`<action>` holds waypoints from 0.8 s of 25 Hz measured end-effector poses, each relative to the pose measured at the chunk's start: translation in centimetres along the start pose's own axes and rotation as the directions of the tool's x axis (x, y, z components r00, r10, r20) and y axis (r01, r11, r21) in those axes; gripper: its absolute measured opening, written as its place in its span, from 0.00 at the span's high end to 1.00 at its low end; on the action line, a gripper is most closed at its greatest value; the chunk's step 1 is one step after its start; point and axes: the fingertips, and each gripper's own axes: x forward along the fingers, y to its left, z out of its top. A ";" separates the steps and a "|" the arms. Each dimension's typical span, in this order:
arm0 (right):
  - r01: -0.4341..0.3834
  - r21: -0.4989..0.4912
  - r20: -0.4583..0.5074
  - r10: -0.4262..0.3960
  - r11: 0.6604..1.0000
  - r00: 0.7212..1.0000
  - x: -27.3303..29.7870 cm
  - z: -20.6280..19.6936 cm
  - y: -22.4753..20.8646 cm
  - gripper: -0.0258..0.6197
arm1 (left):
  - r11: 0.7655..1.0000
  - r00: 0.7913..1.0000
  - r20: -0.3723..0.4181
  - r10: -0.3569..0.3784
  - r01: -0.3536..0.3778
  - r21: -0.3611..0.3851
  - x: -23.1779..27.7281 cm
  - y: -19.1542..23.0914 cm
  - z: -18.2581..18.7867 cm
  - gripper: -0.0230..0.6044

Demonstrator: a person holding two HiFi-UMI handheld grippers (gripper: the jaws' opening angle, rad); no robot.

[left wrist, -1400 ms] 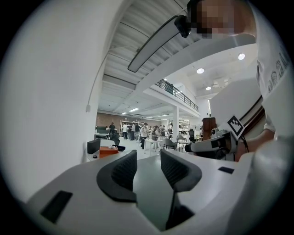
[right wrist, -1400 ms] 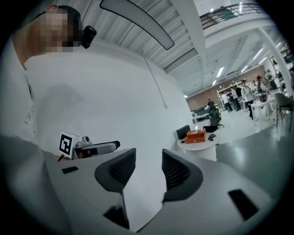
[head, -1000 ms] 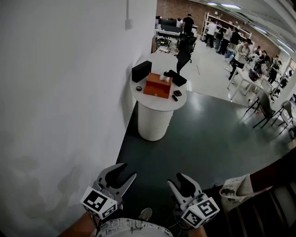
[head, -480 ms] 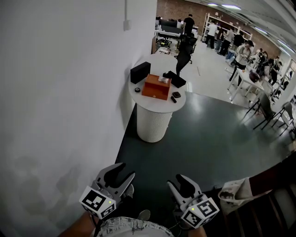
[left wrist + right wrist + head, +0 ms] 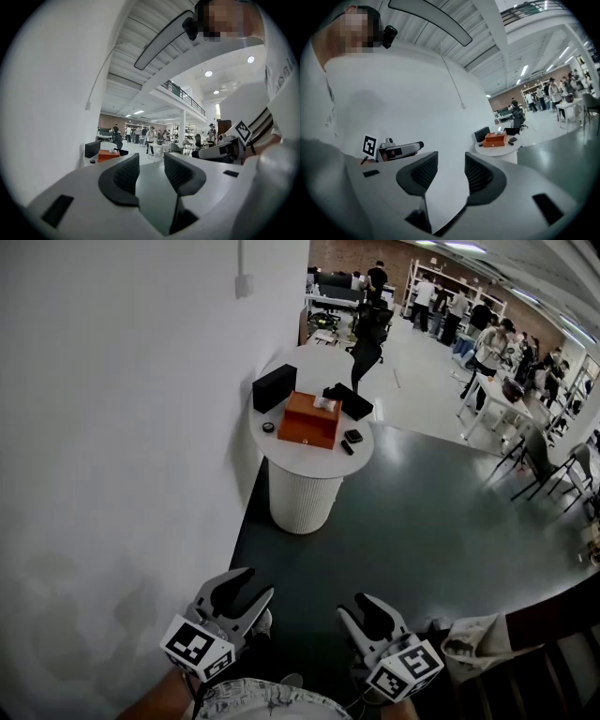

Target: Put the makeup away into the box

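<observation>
Tabletop (image 5: 302, 457), round: one. On it:
- orange box (image 5: 310, 420): one
- black box (image 5: 274, 387): one
- flat black case (image 5: 348, 400): one
- small dark items: three, namely round pot (image 5: 268, 427), compact (image 5: 353, 436) and stick (image 5: 346, 447)

Grippers: two, left gripper (image 5: 261, 581) and right gripper (image 5: 353, 603).

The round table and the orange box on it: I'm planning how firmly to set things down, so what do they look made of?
Round table: white, with a smooth matte top on a ribbed drum base, probably painted wood or laminate. Orange box: rigid, matte and sharp-edged, perhaps cardboard or leatherette; it is too far away to tell.
</observation>
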 end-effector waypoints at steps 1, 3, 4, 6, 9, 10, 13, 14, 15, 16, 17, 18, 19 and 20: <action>0.001 0.002 -0.002 -0.001 1.000 1.000 0.8 0.1 -0.5 0.68 | 1.000 1.000 -0.001 -0.004 0.004 -0.001 0.8 0.7 0.0 0.67; 0.003 0.007 -0.007 -0.003 1.000 1.000 2.5 0.5 -1.5 0.68 | 1.000 1.000 -0.002 -0.011 0.011 -0.003 2.3 2.1 0.0 0.67; 0.004 0.010 -0.009 -0.004 1.000 1.000 3.4 0.7 -1.9 0.68 | 1.000 1.000 -0.004 -0.013 0.013 -0.005 3.0 2.9 0.1 0.67; 0.005 0.014 -0.014 -0.005 1.000 1.000 5.4 1.2 -2.7 0.68 | 1.000 1.000 -0.008 -0.015 0.014 -0.009 4.3 4.7 0.2 0.67; 0.008 0.020 -0.025 -0.008 1.000 1.000 8.4 2.0 -3.7 0.68 | 1.000 1.000 -0.013 -0.015 0.015 -0.018 6.1 7.6 0.4 0.67; 0.010 0.022 -0.028 -0.010 1.000 1.000 9.4 2.3 -4.1 0.68 | 1.000 1.000 -0.015 -0.016 0.015 -0.021 6.6 8.6 0.5 0.67; 0.017 0.026 -0.034 -0.016 1.000 0.999 12.5 3.4 -4.9 0.68 | 0.999 1.000 -0.019 -0.017 0.016 -0.032 8.2 11.7 1.0 0.67; 0.019 0.026 -0.035 -0.018 0.999 0.999 13.5 3.8 -5.1 0.68 | 0.999 1.000 -0.019 -0.019 0.018 -0.035 8.8 12.8 1.2 0.67; 0.022 0.025 -0.036 -0.021 0.999 0.999 14.6 4.3 -5.4 0.68 | 0.999 1.000 -0.018 -0.024 0.024 -0.037 9.4 13.8 1.4 0.67; 0.026 0.024 -0.035 -0.025 0.999 0.999 15.7 4.7 -5.6 0.68 | 0.999 0.999 -0.014 -0.032 0.031 -0.036 10.0 14.7 1.7 0.67; 0.030 0.023 -0.034 -0.029 0.999 0.999 16.7 5.2 -5.8 0.68 | 0.999 0.999 -0.012 -0.039 0.039 -0.032 10.7 15.7 2.0 0.67; 0.034 0.022 -0.031 -0.033 0.999 0.999 17.7 5.7 -6.0 0.68 | 0.999 0.999 -0.011 -0.044 0.043 -0.028 11.3 16.6 2.2 0.67; 0.039 0.021 -0.028 -0.038 0.999 0.999 18.6 6.1 -6.2 0.68 | 0.999 0.999 -0.011 -0.045 0.045 -0.026 11.8 17.5 2.5 0.67; 0.044 0.020 -0.025 -0.044 0.999 0.999 19.4 6.5 -6.5 0.68 | 0.999 0.999 -0.009 -0.047 0.046 -0.025 12.4 18.3 2.7 0.67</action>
